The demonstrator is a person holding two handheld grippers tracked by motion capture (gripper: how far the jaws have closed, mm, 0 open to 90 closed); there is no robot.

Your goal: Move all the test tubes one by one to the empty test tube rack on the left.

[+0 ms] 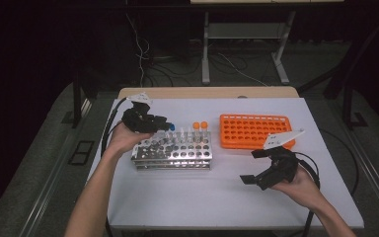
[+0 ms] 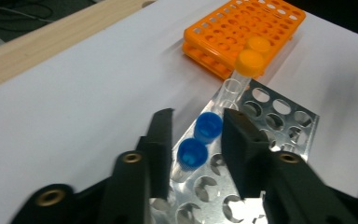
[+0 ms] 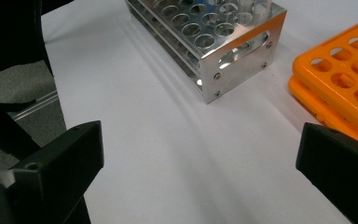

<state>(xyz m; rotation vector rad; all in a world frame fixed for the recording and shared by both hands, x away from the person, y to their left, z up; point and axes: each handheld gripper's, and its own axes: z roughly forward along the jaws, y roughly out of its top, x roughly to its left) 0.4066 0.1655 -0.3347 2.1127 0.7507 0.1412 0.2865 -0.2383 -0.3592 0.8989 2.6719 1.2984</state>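
High view is dim and small: tubes in the metal rack blur together, only caps readable, and the left gripper tips are lost against the rack's far left corner. Both forearms cut off at the bottom edge. In the left gripper view the rack's near part is covered by the black jaws and the rack is cropped at the bottom; tube bodies mostly hidden in the holes, clear glass hard to trace. Two blue-capped tubes stand in the rack between the jaws, one just behind the other; the jaws are part open, a narrow gap each side of the caps, pads not clearly pressing, right pad close to the farther cap. Two orange-capped tubes stand farther along the same rack, toward the orange rack, which is empty as far as visible and sits right of the metal rack on the white sheet. Left hand curled under its gripper, wrist bent, reaching over the rack from the left. Right gripper rests low at near right, hand cupped under it, jaws spread wide with nothing between them, pointing left toward the metal rack's end.
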